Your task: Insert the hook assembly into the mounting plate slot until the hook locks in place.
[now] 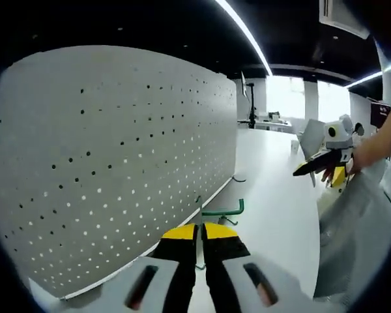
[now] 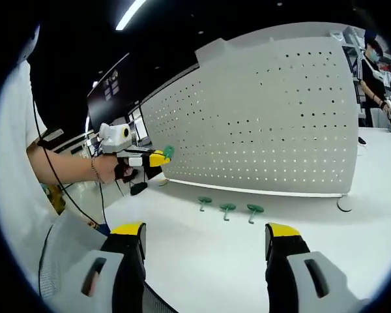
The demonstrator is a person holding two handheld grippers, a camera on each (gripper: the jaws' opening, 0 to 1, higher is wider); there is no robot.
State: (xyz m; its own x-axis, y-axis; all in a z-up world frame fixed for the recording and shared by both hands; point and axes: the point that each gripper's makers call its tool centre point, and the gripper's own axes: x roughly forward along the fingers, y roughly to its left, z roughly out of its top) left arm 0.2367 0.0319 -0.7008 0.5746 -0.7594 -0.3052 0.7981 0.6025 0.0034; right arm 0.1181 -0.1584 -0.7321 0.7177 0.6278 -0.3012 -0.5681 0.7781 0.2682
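right hand-held gripper (image 2: 206,242) jaws wide apart | three green hooks (image 2: 227,209) on table (near pegboard (image 2: 260,117)) | left hand-held gripper (image 2: 158,158) grips one

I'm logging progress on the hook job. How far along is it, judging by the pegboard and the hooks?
Nothing looks mounted yet: the white pegboard shows bare holes. In hand: the left claw is shut on a green hook, also seen from the right gripper view. The right claw is open and holds nothing. Left: three more green hooks lie on the table before the board, and the held hook must be inserted.

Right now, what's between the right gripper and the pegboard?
Three green hooks on the white table, short of the pegboard, seen in the right gripper view.
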